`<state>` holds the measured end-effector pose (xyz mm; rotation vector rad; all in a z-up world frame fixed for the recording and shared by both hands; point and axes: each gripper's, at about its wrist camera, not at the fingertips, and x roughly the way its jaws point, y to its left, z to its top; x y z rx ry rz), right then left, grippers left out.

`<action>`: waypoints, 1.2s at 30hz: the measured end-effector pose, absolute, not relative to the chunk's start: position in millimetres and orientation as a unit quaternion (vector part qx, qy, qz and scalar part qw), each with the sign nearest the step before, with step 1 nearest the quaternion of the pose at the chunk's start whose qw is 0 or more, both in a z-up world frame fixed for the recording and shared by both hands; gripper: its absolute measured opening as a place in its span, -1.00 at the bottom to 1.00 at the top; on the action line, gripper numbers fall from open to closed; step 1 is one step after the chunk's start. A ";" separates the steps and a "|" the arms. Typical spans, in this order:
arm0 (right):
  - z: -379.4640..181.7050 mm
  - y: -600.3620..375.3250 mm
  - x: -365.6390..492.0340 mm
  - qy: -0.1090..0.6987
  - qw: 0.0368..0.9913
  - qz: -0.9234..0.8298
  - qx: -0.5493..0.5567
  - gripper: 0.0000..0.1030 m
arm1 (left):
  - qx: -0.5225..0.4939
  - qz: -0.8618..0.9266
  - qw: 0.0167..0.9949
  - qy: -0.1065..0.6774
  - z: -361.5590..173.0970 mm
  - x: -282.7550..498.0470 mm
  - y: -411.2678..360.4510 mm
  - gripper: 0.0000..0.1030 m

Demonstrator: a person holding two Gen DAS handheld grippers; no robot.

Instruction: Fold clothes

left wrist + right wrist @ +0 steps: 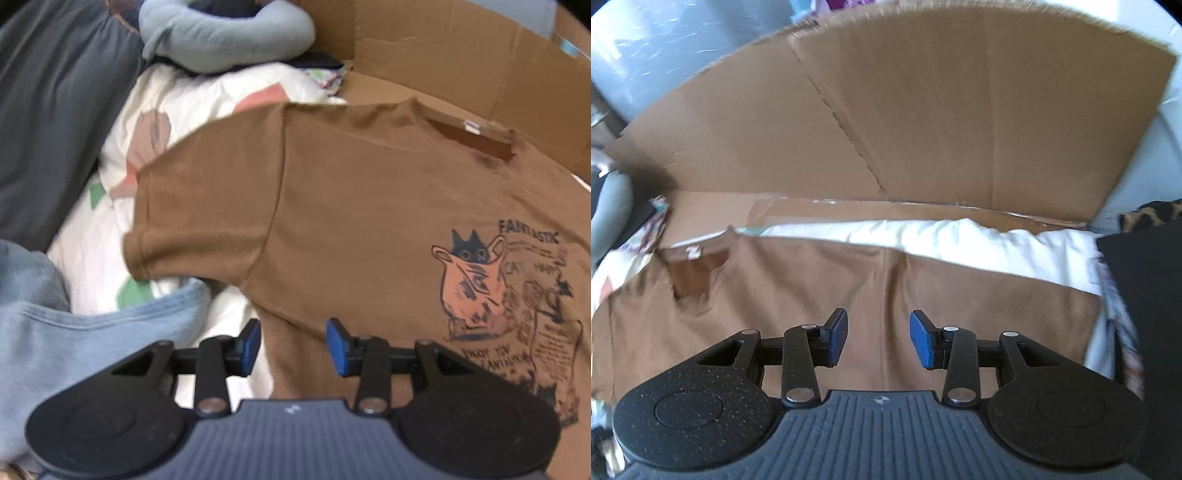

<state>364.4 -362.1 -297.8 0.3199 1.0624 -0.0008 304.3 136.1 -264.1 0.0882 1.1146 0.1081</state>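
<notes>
A brown T-shirt with a cat print lies spread flat, front up, on a white patterned bedcover. Its left sleeve points toward the left and its collar lies at the far side. My left gripper hovers open above the shirt's left side near the armpit, with nothing between its blue pads. In the right wrist view the same T-shirt fills the lower half, collar at left. My right gripper hangs open over the shirt's right shoulder area, holding nothing.
A cardboard sheet stands behind the shirt. A light blue garment lies at the lower left, a dark grey cloth at the left and a grey-blue neck pillow at the back. A black object sits at the right.
</notes>
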 end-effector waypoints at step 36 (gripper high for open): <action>-57.3 -393.5 135.2 0.450 0.874 0.069 0.171 0.08 | 0.030 0.088 0.829 0.551 -62.1 128.1 184.6 0.26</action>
